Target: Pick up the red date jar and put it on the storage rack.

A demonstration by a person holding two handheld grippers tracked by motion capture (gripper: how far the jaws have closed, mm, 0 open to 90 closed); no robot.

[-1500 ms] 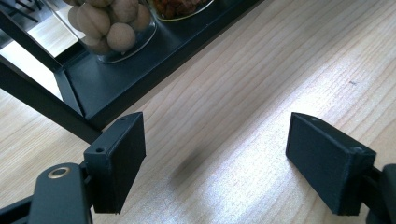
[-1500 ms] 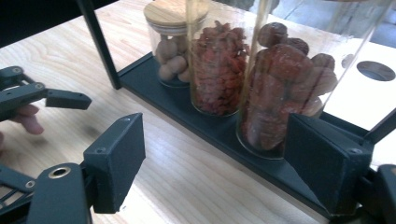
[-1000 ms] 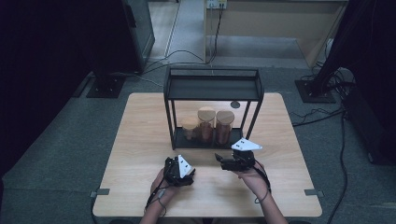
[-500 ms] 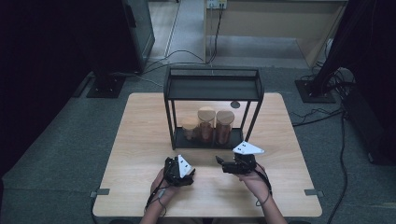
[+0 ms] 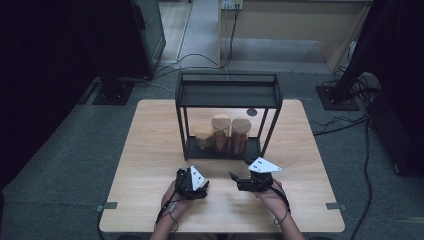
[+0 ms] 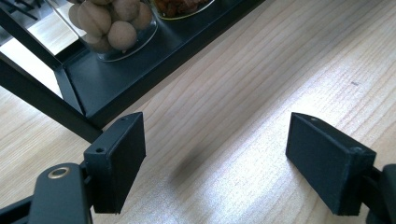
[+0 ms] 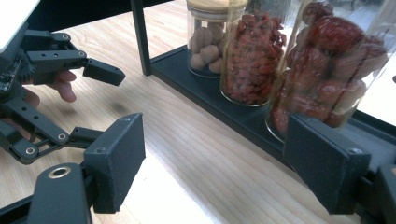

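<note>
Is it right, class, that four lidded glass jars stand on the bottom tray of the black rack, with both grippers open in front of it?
Not quite: three jars stand on the black rack's bottom tray, not four, as the high view shows. The rest holds: the left gripper and right gripper are both open in front of it.

- High view: dim room, black at both sides; overhead light picks out the table.
- Gripper views brighter: white glare streaks the wood, soft jaw shadows beneath.
- Jars glint; near jaws slightly soft.
</note>
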